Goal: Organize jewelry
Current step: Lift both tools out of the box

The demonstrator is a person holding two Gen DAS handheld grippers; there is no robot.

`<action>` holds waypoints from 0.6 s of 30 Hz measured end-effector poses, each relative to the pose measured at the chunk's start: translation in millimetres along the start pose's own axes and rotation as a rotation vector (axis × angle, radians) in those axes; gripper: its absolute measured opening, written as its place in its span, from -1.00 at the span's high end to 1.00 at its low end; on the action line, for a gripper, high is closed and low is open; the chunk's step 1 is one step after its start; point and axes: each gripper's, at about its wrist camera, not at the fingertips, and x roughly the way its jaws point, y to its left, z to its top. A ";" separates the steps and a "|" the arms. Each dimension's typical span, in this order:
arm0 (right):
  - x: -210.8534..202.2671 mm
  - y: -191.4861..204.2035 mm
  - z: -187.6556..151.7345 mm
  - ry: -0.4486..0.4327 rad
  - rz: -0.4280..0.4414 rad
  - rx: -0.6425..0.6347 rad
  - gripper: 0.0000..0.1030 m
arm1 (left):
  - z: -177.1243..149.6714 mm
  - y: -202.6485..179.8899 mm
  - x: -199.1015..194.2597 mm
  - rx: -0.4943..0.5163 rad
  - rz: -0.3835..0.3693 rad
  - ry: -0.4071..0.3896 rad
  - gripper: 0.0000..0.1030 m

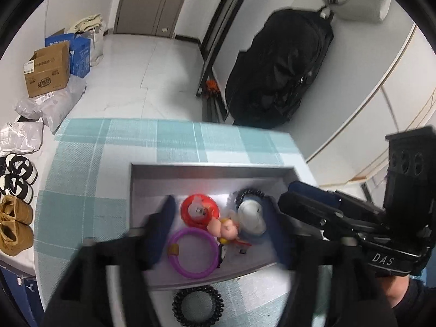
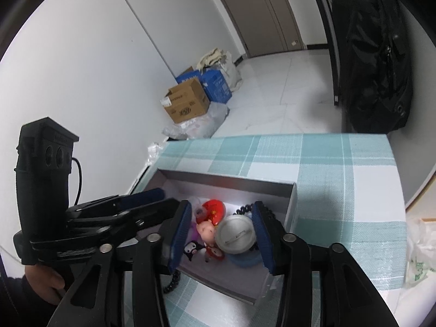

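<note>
A grey open box [image 1: 212, 167] sits on the teal checked tablecloth. In it lie a red round badge [image 1: 199, 211], a purple ring [image 1: 194, 254], a pink pig figure [image 1: 224, 229], a white round badge [image 1: 250, 215] and a black coil hair tie [image 1: 249, 193]. A second black coil hair tie [image 1: 198, 304] lies on the cloth in front of the box. My left gripper [image 1: 222, 224] is open above the box. My right gripper [image 2: 222, 231] is open, its pads either side of the silver back of the white badge [image 2: 236, 237]. The right gripper also shows in the left wrist view [image 1: 310, 204].
The box [image 2: 291, 204] stands near the table's left edge. A plastic bag [image 2: 419, 256] lies at the table's right. Cardboard boxes [image 1: 47, 69], bags and shoes [image 1: 13, 223] stand on the floor at left. A black bag [image 1: 283, 68] hangs beyond the table.
</note>
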 end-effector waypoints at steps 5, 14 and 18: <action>-10.5 2.9 -3.2 -0.033 0.008 -0.010 -0.13 | -2.0 -3.7 -11.1 0.006 0.023 -0.045 -0.28; -23.1 8.4 -11.3 -0.064 -0.015 -0.025 -0.45 | -10.7 -8.2 -24.9 0.035 0.105 -0.095 -0.28; -30.3 13.5 -15.2 -0.071 -0.030 -0.033 -0.60 | -20.8 -4.7 -31.4 0.002 0.133 -0.076 -0.28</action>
